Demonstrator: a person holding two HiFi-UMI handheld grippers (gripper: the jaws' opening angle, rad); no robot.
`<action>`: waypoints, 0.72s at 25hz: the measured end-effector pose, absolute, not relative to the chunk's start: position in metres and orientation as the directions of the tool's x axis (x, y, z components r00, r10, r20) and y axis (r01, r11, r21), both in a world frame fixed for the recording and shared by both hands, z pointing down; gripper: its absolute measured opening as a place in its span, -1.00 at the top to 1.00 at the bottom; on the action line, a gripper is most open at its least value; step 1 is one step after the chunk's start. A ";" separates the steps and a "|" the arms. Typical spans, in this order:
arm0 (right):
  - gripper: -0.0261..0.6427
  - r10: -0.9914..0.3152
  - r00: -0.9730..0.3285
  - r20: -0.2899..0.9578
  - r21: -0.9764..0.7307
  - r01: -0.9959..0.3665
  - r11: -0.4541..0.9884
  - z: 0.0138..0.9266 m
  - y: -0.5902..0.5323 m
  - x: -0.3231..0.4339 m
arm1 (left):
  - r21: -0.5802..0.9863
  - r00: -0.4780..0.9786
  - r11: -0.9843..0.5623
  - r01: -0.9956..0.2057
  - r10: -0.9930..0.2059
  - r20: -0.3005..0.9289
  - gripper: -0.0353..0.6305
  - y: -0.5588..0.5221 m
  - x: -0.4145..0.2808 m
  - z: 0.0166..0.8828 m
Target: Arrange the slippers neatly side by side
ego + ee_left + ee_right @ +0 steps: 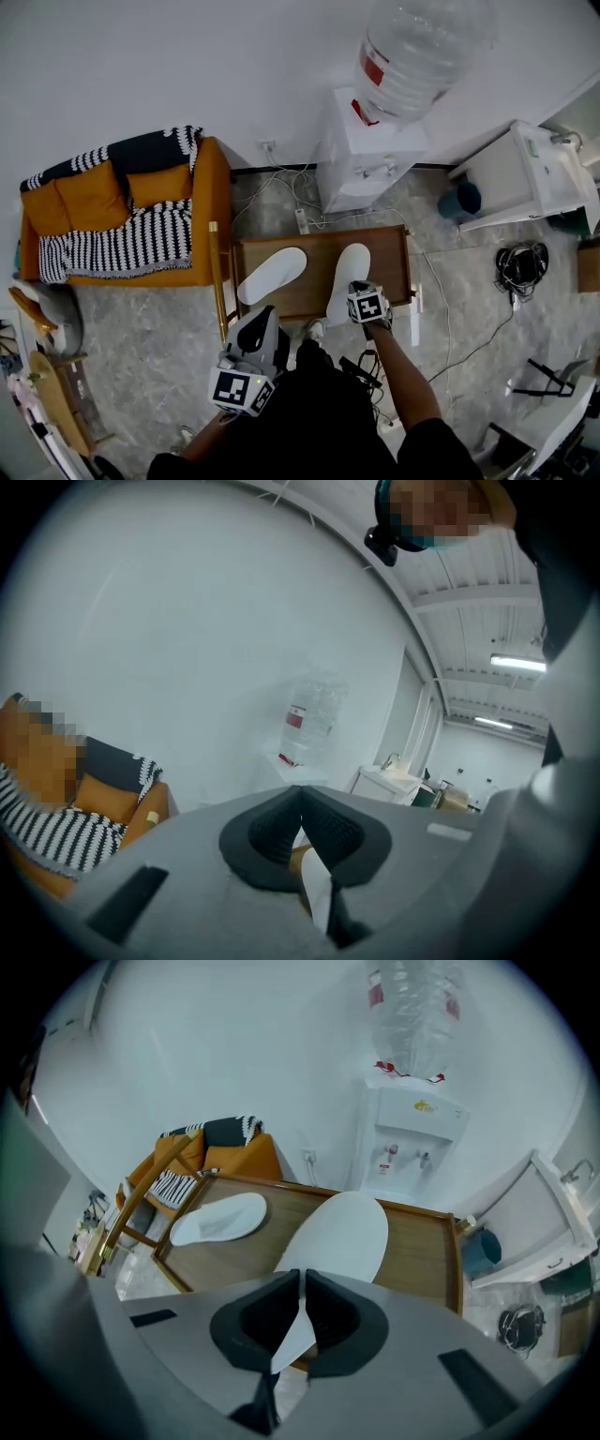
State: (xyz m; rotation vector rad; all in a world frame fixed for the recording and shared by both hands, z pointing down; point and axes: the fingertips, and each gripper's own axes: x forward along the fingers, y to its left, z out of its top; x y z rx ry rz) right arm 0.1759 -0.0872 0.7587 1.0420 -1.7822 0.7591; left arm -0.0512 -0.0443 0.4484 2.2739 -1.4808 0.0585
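Right gripper [303, 1283]: clenched on the heel rim of the held slipper [342, 1232]. The pads pinch a thin white edge, at the table's [394, 248] near edge toward its right.
Left gripper [300, 799]: jaw tips pressed together, nothing clearly gripped. A pale sliver shows in the gap lower down, and what it is cannot be told. It is held off the table's near-left corner and aimed at the wall.
Held slipper, axis: runs from the table's near edge straight to its far edge, sole flat on the wood, on the table's right half.
Free slipper [272, 275]: on the table's left half, lying diagonal. Its far end leans toward the held slipper, its near end is toward the table's left edge, and nothing touches it.
Key relation: the two axes are not parallel and the slippers lie apart, with bare wood between them. Judged: the free slipper needs turning to match.
Nearer arm: the left gripper is closer to the free slipper. The right is occupied.
Obstacles: none seen on the table between the pair.
Surroundings: sofa [122, 216] beyond the table's left edge, water dispenser [366, 150] beyond its far edge. Both stand well clear.
Risk (judged): the thin heel pinch could slip if the slipper is dragged.
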 end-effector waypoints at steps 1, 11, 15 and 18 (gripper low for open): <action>0.84 -0.321 -0.232 0.918 -0.053 -0.875 0.481 0.760 -0.087 0.180 | 0.324 0.432 -0.343 -0.882 -0.863 0.261 0.86 -0.044 -0.048 0.448; 0.84 -0.271 -0.238 0.933 0.013 -0.727 0.686 0.769 -0.087 0.210 | 0.327 0.439 -0.343 -0.881 -0.849 0.295 0.86 -0.028 -0.018 0.454; 0.84 -0.257 -0.236 0.937 0.018 -0.703 0.711 0.778 -0.087 0.218 | 0.329 0.432 -0.331 -0.884 -0.848 0.307 0.86 -0.022 -0.011 0.457; 0.84 -0.248 -0.236 0.940 0.016 -0.693 0.721 0.786 -0.088 0.221 | 0.323 0.428 -0.330 -0.887 -0.849 0.309 0.86 -0.019 -0.005 0.456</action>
